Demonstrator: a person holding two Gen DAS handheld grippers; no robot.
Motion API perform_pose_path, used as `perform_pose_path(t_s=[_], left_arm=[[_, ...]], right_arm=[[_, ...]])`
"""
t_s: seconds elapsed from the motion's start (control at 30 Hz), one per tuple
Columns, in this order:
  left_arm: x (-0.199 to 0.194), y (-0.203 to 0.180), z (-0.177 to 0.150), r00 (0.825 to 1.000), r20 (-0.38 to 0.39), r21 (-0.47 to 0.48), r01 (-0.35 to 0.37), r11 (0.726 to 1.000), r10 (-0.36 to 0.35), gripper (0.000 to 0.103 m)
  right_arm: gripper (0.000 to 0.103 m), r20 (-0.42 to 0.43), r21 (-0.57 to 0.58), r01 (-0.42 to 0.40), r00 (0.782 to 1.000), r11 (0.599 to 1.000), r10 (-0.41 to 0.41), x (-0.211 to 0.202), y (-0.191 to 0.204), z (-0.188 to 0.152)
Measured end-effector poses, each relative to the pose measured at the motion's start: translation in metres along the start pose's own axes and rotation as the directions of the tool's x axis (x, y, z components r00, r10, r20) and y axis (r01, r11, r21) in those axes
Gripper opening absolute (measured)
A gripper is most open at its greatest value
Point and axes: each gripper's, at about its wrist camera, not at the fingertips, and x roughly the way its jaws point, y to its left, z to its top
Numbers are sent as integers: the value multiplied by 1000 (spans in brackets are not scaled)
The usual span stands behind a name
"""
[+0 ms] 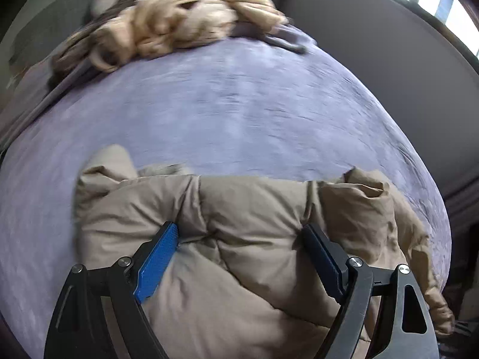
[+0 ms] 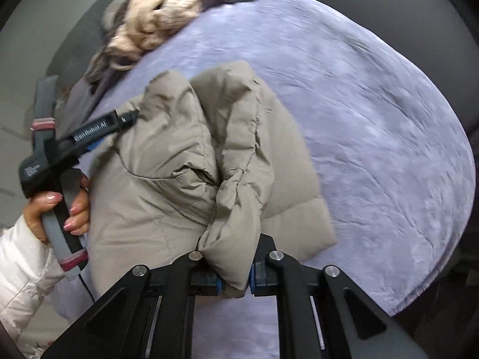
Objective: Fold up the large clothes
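We judge folding barely begun: our right gripper (image 2: 235, 284) clamps a bunched fold of the tan puffer jacket (image 2: 185, 161), left gripper (image 1: 239, 236) spread wide over it, cream heap (image 1: 179, 21) ahead untouched.

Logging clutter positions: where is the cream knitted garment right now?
The cream knitted garment lies heaped at the bed's far edge, upper left in both wrist views, beyond the beige puffer jacket.

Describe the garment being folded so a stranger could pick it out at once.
On the lavender plush bedspread, look at the near edge. The puffy taupe quilted jacket lies there, pinched by the right tongs; unlike the cream knitted heap at the far end, it is smooth.
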Motion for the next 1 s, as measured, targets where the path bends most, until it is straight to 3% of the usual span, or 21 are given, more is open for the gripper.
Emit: perform_pose_path(t_s=[0.1,0.27,0.33,0.47,0.57,0.63,0.73,0.8,1.0], left_arm=[[6,-21,4,1000,-11,12,8,1000,-8,85],[11,-23,2,1000,-20,28,-22,999,22,86],[13,-19,1,999,-28,22,-24,999,25,86],[14,-18,-1,999,-36,24,-30,999,31,86],[16,-20,-2,998,-37,32,-47,998,48,87],[16,-21,-2,998,-36,38,-56,998,57,87],[16,-21,-3,997,-38,42,-69,997,71,87],[10,-20,-2,996,-45,34,-76,997,77,87],[-41,-2,-10,995,-22,-33,-100,994,100,87]], right_arm=[[16,-32,44,-3,999,999,5,19,-30,-3],[21,-92,161,-95,990,982,110,25,-55,3],[21,-62,163,-98,992,982,109,11,-59,7],[21,91,83,-57,995,995,50,-41,-58,22],[21,121,-8,-118,986,993,118,-51,-41,38],[21,89,-85,-133,986,987,141,-43,-26,41],[21,-27,-176,-109,994,978,106,-6,-12,34],[21,-114,-191,-68,992,979,47,23,-11,25],[21,-173,-169,-131,980,977,101,37,-20,23]])
